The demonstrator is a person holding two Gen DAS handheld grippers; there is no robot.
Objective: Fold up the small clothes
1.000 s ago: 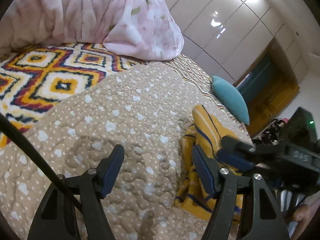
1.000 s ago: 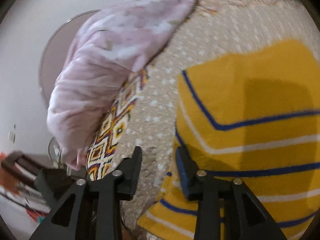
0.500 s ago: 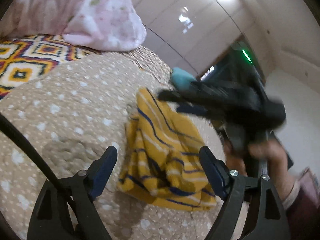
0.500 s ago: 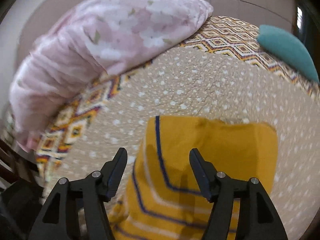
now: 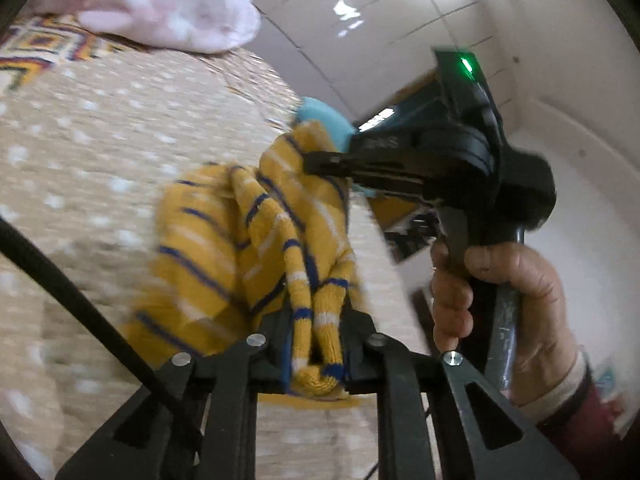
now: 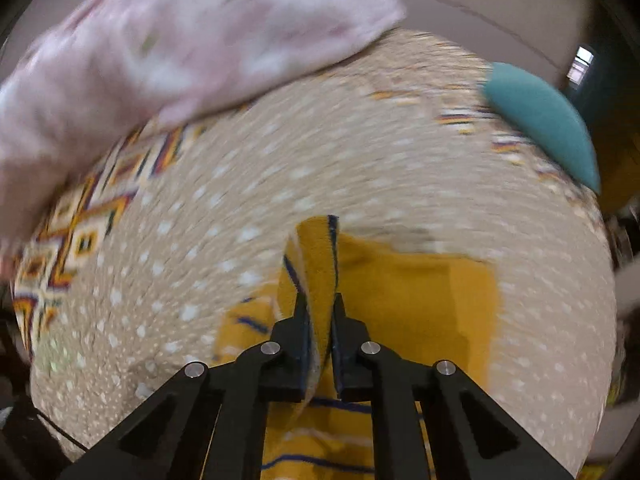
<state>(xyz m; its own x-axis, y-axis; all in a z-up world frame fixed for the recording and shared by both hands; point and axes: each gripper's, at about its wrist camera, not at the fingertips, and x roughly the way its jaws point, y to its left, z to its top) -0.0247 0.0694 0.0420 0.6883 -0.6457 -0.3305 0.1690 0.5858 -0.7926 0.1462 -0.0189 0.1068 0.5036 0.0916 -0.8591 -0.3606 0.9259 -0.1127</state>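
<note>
While both pictures are smeared by motion, the grips read clearly enough. The left gripper [image 5: 316, 344] has just been closing, and its jaws are now clenched on a bunched, rolled fold of the yellow striped garment [image 5: 240, 248], a knit piece with navy and white stripes. The right gripper [image 6: 320, 340] has likewise just been closing and now pinches a thin raised edge of the same garment between its pads; in the left wrist view that gripper comes in from the right, held by a hand [image 5: 500, 300] in a dark red sleeve [image 5: 580, 432], its tips biting the upper part of the cloth. The garment hangs stretched and gathered between the two grippers, its lower part draping down to the bed's dotted beige quilt [image 6: 360, 152]. In the right wrist view the rest of the yellow cloth lies spread flat on the quilt toward the bed's near edge.

A pink floral duvet [image 6: 160, 40] is heaped at the far left side of the bed, over a sheet with a bright diamond pattern [image 6: 72, 240]. A teal cushion [image 6: 548, 120] sits at the far right edge. Glossy pale cupboard doors [image 5: 380, 32] stand behind the bed.
</note>
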